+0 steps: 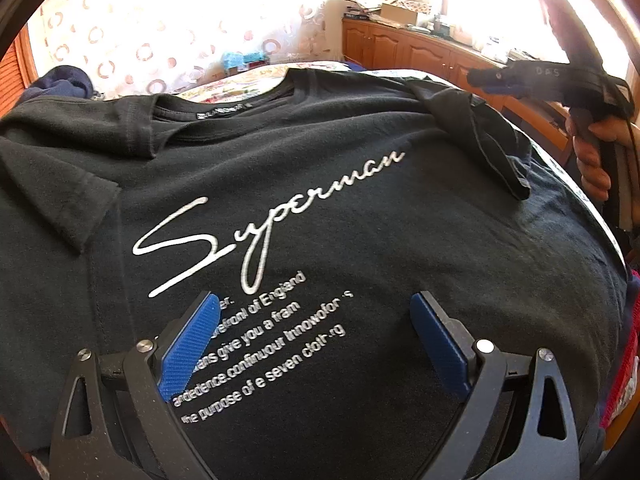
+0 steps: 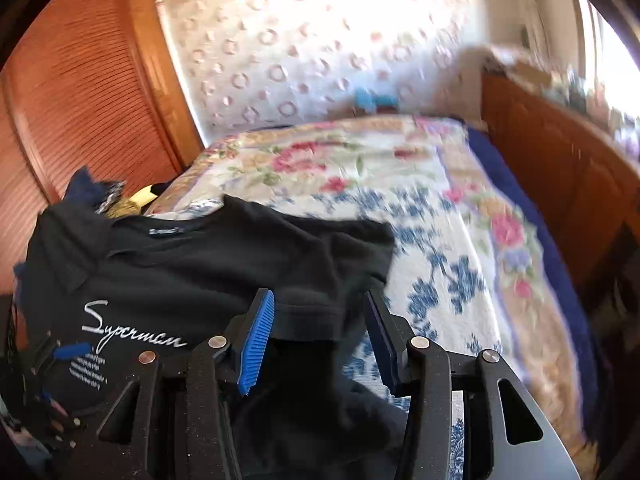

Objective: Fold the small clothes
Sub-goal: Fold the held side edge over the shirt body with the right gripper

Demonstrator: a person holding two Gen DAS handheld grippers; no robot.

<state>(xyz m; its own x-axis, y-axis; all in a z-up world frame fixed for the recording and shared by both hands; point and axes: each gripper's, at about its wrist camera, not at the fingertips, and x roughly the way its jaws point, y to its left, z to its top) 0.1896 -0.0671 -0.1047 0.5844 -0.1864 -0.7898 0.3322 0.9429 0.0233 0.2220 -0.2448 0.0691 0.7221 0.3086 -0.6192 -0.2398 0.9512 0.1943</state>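
A black T-shirt [image 1: 320, 184] with white "Superman" script lies face up on the bed, collar at the far side; it also shows in the right wrist view [image 2: 192, 264]. Both sleeves are folded in over the chest. My left gripper [image 1: 316, 312] is open and hovers over the printed text on the lower front. My right gripper [image 2: 320, 312] is open above the shirt's right sleeve [image 2: 320, 320], which lies between its fingers. In the left wrist view the right gripper [image 1: 492, 80] hangs above the shirt's right shoulder, held by a hand.
A floral bedspread [image 2: 420, 200] covers the bed to the right of the shirt. A pile of dark clothes [image 2: 92, 192] lies by the wooden wardrobe [image 2: 80, 100]. A wooden cabinet [image 1: 400, 48] with clutter on top runs along the right side.
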